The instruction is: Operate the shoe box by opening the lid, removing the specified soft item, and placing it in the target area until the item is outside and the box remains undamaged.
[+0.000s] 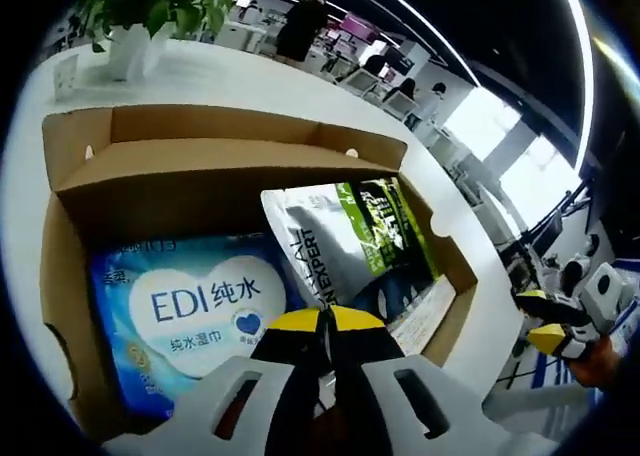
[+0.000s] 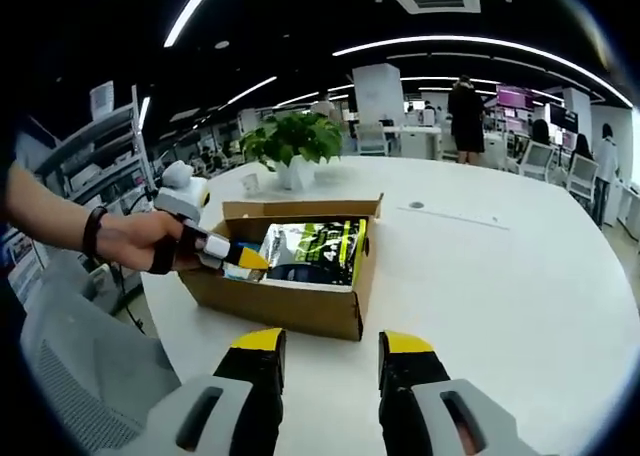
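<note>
Jaws of the left claw (image 1: 322, 321) look pressed together, poised just above the shoe box (image 1: 75, 276) interior between the blue wipes pack (image 1: 190, 311) and the grey-and-green pouch (image 1: 345, 241), both lying flat inside under the raised lid (image 1: 230, 126). Well back from the box, over the white bench (image 2: 500, 276), the right claw (image 2: 334, 351) stands spread and empty. From here I judge the risks to be the tips snagging the cardboard wall or dragging the whole box as a soft pack comes out, since nothing steadies the box.
</note>
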The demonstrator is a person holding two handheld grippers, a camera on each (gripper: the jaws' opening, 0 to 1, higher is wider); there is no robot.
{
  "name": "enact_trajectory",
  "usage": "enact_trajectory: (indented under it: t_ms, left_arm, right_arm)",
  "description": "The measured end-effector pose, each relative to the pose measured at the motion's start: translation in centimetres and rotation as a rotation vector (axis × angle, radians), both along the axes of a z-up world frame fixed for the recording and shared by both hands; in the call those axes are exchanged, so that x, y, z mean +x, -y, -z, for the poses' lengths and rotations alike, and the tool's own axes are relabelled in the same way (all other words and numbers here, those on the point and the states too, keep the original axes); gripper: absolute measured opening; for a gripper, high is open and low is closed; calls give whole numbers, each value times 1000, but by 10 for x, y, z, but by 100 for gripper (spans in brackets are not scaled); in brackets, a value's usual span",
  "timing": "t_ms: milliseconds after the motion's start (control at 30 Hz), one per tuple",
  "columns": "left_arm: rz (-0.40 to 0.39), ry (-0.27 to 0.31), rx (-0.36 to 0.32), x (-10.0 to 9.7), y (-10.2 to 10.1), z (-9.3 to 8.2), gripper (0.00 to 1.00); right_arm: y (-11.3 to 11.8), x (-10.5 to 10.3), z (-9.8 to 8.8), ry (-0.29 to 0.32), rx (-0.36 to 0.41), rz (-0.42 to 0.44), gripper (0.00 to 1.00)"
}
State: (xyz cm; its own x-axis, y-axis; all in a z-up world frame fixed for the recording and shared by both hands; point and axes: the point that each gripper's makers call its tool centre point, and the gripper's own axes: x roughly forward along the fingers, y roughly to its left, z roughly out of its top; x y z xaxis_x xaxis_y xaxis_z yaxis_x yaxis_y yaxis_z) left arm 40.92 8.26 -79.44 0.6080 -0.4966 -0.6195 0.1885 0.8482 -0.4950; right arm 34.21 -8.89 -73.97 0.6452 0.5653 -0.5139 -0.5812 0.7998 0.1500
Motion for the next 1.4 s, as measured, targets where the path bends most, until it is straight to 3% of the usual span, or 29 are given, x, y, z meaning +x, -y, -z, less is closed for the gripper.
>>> enact_trajectory:
  t_ms: [333, 667, 867, 1200, 1400]
  left_arm:
    - [-1, 0, 24, -5, -9, 0, 0]
    - [-1, -8, 76, -14, -32, 4, 0]
    - [-7, -12, 93, -17, -44, 6, 0]
    - [12, -3, 120, -16, -42, 7, 0]
    - [37, -5, 133, -17, -40, 11, 0]
  right_arm:
    - [-9, 3, -2, 3, -5, -24, 33]
    - [-31, 13, -1, -2, 3, -62, 31]
    - [-52, 26, -5, 0, 14, -92, 31]
    - [-78, 54, -3, -13, 17, -125, 29]
    - [-87, 68, 7, -37, -4, -139, 28]
